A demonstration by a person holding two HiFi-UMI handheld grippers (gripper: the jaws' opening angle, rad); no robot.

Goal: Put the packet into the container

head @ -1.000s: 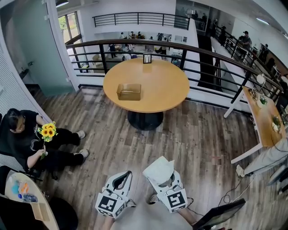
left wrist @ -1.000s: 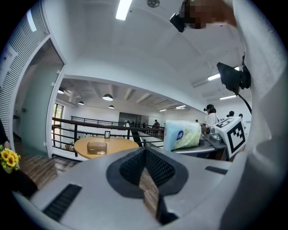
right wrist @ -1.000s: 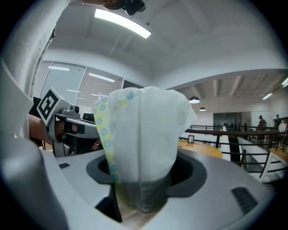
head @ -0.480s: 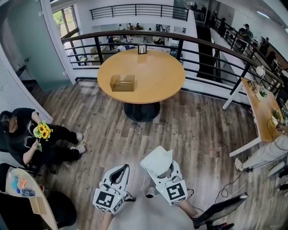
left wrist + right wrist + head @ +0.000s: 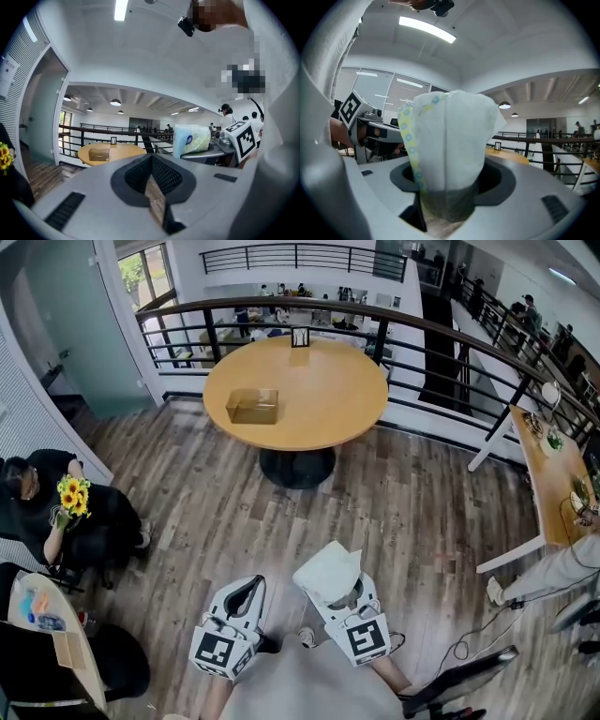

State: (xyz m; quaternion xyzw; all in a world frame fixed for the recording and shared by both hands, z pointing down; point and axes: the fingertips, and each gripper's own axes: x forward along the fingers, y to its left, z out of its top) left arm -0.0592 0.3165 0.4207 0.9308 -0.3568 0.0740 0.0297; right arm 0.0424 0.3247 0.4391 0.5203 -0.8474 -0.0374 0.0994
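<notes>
A white packet (image 5: 330,573) with a yellow dotted edge stands up from my right gripper (image 5: 339,594), which is shut on it low in the head view. In the right gripper view the packet (image 5: 450,140) fills the middle, its lower end pinched between the jaws of the right gripper (image 5: 449,185). My left gripper (image 5: 250,592) hangs beside it, shut and empty; in the left gripper view (image 5: 151,161) its tips meet. The amber see-through container (image 5: 251,406) sits on the round wooden table (image 5: 328,399) far ahead, also visible as the container (image 5: 98,153) in the left gripper view.
A black railing (image 5: 281,307) curves behind the table. A small frame (image 5: 300,337) stands at the table's far edge. A seated person holding sunflowers (image 5: 70,496) is at the left, a long side table (image 5: 548,474) at the right. Wood floor lies between me and the table.
The view has shifted a little, and the seated person has drifted left in it. Both grippers keep their places and the packet stays held.
</notes>
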